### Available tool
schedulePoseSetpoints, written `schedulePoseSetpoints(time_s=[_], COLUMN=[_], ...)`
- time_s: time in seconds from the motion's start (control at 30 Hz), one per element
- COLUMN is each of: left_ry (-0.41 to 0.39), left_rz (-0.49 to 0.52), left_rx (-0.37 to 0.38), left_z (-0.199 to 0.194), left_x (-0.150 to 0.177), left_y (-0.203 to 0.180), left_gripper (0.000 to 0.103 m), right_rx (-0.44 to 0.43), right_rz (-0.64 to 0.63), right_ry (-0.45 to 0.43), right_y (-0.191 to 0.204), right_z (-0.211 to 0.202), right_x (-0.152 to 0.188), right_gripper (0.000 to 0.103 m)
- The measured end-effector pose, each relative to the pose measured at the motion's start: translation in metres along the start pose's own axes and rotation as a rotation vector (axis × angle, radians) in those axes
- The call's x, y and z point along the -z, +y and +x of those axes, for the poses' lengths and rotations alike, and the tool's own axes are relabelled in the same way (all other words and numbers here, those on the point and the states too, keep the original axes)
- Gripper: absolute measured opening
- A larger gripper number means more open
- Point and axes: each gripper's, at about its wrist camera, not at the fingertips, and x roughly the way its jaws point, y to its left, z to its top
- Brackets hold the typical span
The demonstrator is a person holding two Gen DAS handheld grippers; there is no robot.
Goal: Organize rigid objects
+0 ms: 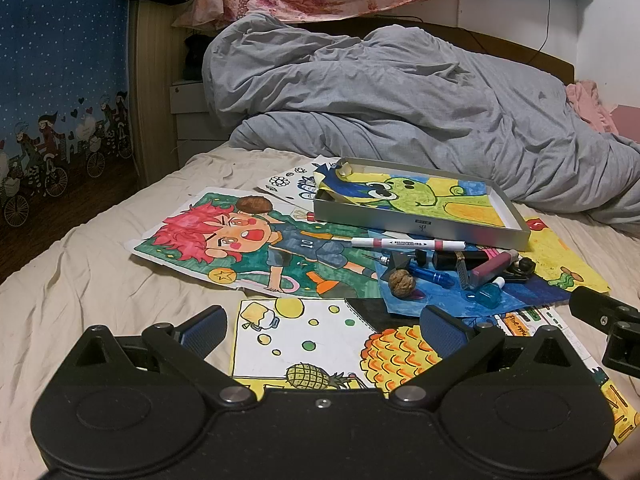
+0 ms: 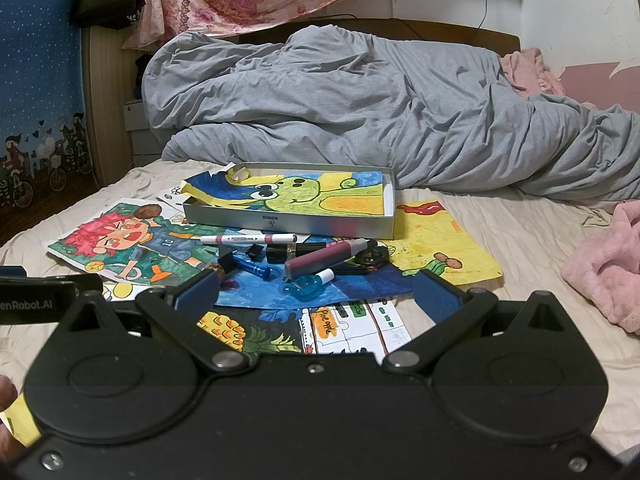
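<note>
Small rigid items lie in a heap on drawings in front of a silver tin box, which holds a green frog drawing. In the heap are a white marker, a blue pen, a maroon tube, a teal bottle, a black lipstick and a walnut. A second walnut rests on the red-haired drawing. My left gripper is open above the pineapple drawing. My right gripper is open just short of the heap.
A rumpled grey duvet fills the back of the bed. A pink towel lies at the right. Loose drawings cover the beige sheet. The bed edge drops off at the left. Fingers show at the lower left.
</note>
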Motion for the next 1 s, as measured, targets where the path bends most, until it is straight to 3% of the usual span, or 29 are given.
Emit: schedulePoseSetpoints(time_s=[1.0], left_ry=[0.0], left_rz=[-0.004], left_rx=[-0.006], left_z=[0.0022], left_x=[0.0077], left_y=[0.0063], left_gripper=[0.102], right_rx=[0.005], right_rz=[-0.008], right_ry=[-0.072], right_y=[-0.0003], right_z=[-0.0076], right_x=[-0.0069], right_gripper=[0.103])
